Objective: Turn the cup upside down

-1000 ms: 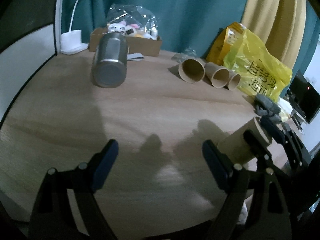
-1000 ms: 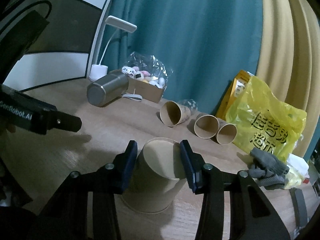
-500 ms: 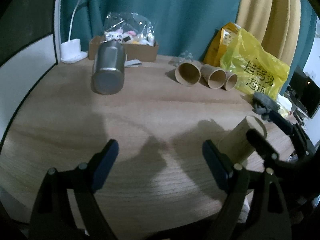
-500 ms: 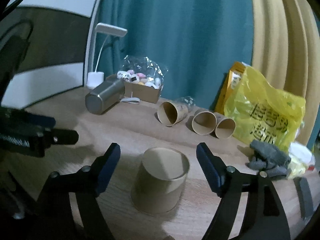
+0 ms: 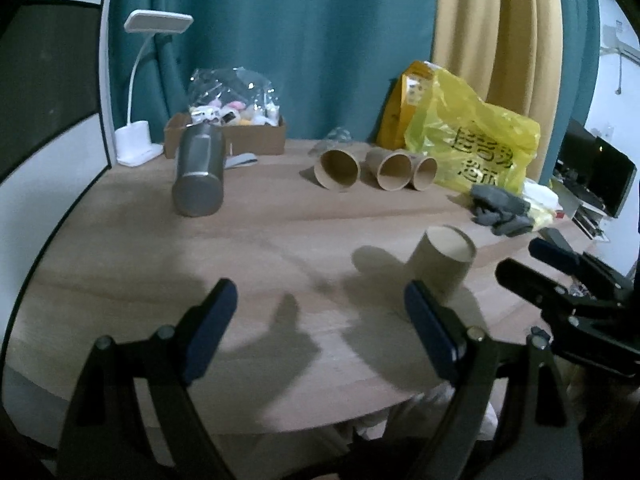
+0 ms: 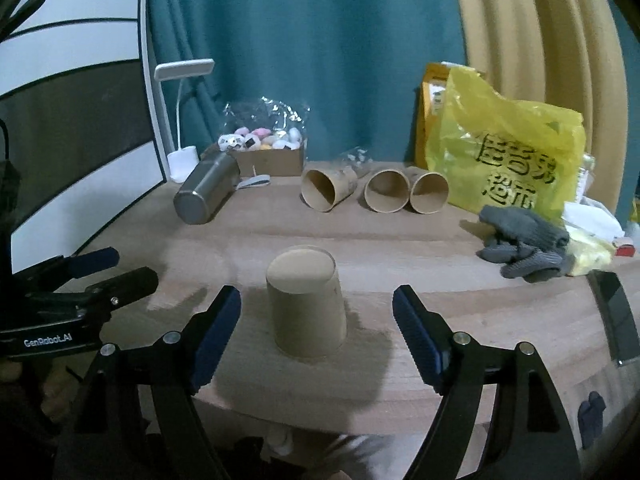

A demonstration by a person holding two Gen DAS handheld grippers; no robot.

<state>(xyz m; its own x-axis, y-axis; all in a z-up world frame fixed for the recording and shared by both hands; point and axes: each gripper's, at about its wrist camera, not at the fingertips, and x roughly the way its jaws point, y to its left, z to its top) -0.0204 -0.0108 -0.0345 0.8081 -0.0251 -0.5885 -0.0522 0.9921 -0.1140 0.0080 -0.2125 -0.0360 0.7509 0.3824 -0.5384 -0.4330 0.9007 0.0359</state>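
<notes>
A plain brown paper cup [image 6: 306, 306] stands upside down on the round wooden table [image 6: 420, 264], near the table's front edge. Its flat closed base faces up, slightly recessed inside a thin raised rim, and its wider mouth sits flat on the wood. The wall is smooth, unprinted kraft paper, tapering from the mouth up to the narrower base, and it casts a soft shadow on the table to its right.

The right gripper [image 6: 316, 334] hangs at the front edge with its black arms spread and its blue-padded fingers [image 6: 418, 336] wide apart, one on each side of the cup and touching nothing. In the left wrist view the same cup [image 5: 444, 260] appears toward the table's right edge, just beyond the right finger of the left gripper [image 5: 320, 330], whose blue pads [image 5: 208, 330] are likewise set wide apart over bare wood, gripping nothing.

Along the table's back edge three more brown paper cups [image 6: 374, 190] lie on their sides, mouths facing forward. A dull steel tumbler [image 6: 206, 192] lies on its side toward the back left corner, near a white desk lamp [image 6: 182, 120] and a small cardboard box [image 6: 270, 158] with a clear bag of trinkets in it. A yellow plastic bag [image 6: 506, 152] with dark print sits at the back right, and a pair of grey knitted gloves [image 6: 520, 244] lies by the right edge.
</notes>
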